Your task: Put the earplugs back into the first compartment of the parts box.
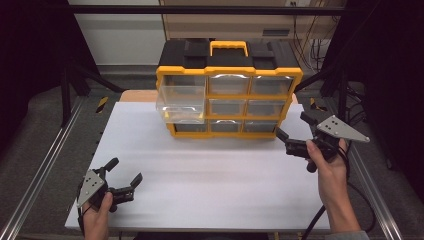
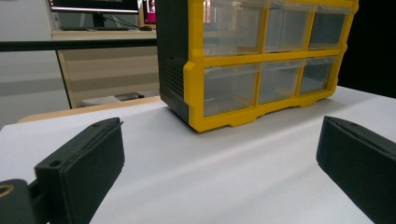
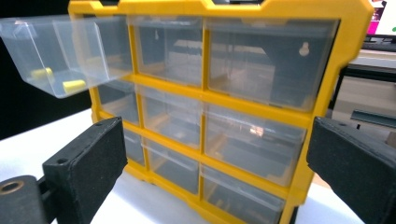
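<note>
Organizer (image 1: 229, 97) stands at the far middle of the desk (image 1: 200, 180), top-left drawer (image 1: 181, 104) pulled out. Right gripper view reveals two yellow pieces (image 3: 74, 85) inside that drawer. Left gripper (image 1: 126, 172) and right gripper (image 1: 292, 125) both have jaws apart, holding nothing; no legible writing.

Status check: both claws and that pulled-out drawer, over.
Left claw open, empty, near table edge. Right claw open, empty, beside organizer. Top-left drawer pulled out, small yellow pieces inside. Nothing between claws and drawer.
</note>
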Tool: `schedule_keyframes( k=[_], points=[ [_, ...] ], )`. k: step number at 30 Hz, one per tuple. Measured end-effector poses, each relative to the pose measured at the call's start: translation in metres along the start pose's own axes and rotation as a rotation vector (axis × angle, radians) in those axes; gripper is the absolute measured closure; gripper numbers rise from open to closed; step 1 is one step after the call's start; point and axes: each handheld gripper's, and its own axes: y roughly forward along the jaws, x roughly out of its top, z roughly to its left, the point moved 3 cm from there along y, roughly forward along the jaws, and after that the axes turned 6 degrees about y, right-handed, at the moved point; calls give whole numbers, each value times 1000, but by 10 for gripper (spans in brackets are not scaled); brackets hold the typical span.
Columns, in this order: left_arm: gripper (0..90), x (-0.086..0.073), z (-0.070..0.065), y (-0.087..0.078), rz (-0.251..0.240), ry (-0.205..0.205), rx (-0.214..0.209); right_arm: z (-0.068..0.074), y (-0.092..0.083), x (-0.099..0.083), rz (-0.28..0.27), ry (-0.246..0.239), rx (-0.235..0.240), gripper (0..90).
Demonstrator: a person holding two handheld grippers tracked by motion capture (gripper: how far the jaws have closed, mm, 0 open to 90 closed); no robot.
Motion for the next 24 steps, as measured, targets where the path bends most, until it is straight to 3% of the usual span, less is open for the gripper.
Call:
schedule_keyframes(
  k=[12,24],
  points=[
    [6,2,-1,-2,-8,5,-1,-8,-14,-26,-5,-4,-22,43],
    [6,3,0,-8,-19,4,-4,-13,-26,-63,1,30,-34,43]
  ],
)
